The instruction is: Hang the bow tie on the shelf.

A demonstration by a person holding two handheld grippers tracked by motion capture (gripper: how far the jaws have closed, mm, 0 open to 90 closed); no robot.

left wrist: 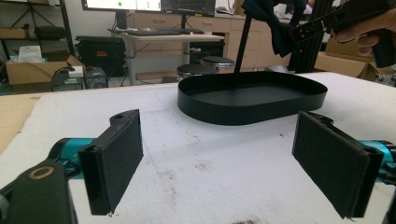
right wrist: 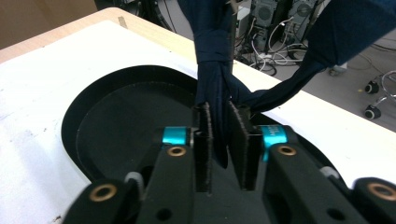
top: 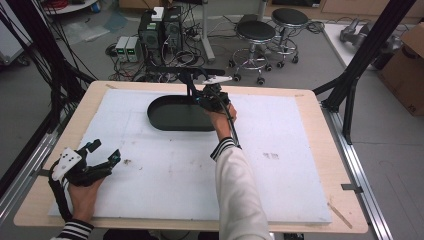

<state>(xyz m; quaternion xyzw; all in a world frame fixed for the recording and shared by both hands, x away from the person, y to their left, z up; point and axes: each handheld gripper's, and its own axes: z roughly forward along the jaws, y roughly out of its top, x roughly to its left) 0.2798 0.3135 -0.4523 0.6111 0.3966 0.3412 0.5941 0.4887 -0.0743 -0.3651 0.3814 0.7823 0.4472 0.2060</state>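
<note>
1. The right gripper [right wrist: 219, 149] is clamped on a dark navy bow tie [right wrist: 212, 60], holding it in the air just above the far rim of the black oval tray [top: 172, 116]; the knot and one wing rise past the jaws, a strap trailing off to the side.
2. The left gripper [top: 102, 159] rests well back from the tray, near the table's front-left corner, its jaws wide apart and empty, pads [left wrist: 116, 161] facing each other over bare sheet.
3. The tie looks light, soft and limp. It will likely droop and swing when moved, and folded fabric can slip through a loose pinch. The band by the knot seems the surest place to grip; the wings would crumple.
4. The tray sits toward the far middle of a white foam sheet [top: 280, 175], scuffed and stained nearer the person, laid on a pale wooden table [top: 320, 107].
5. Beyond the tray: computer towers [top: 160, 30], tangled cables and two round stools [top: 256, 32] on a grey floor.
</note>
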